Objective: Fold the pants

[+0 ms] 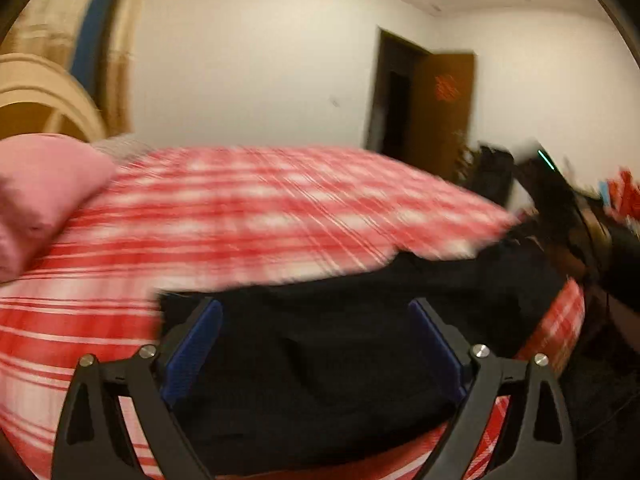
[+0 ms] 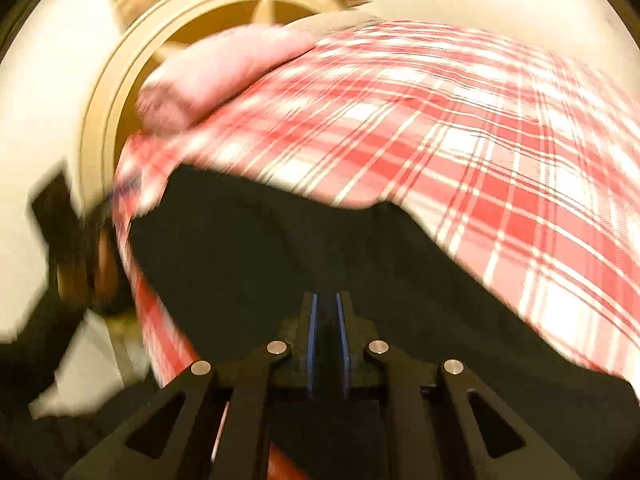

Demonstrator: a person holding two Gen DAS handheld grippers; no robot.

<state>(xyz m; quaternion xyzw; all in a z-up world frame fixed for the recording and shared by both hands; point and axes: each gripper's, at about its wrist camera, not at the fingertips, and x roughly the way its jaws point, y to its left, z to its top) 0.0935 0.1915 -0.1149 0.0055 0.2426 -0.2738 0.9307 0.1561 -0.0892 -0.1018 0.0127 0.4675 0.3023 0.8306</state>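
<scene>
My left claw (image 1: 316,344) gapes wide over the black pants (image 1: 340,352) lying on the red checked bedsheet (image 1: 240,216), while my right claw (image 2: 326,336) is nearly closed above the same cloth, grip unclear, pink pillow (image 2: 216,76) beyond.

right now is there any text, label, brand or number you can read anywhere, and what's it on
None can be read.
Red decoration on the brown door: red marks, too blurred to tell whether they are writing.
Black pants, plaid bedsheet, pink pillow: no label or print shows.
Left gripper, right gripper: no markings show.
</scene>
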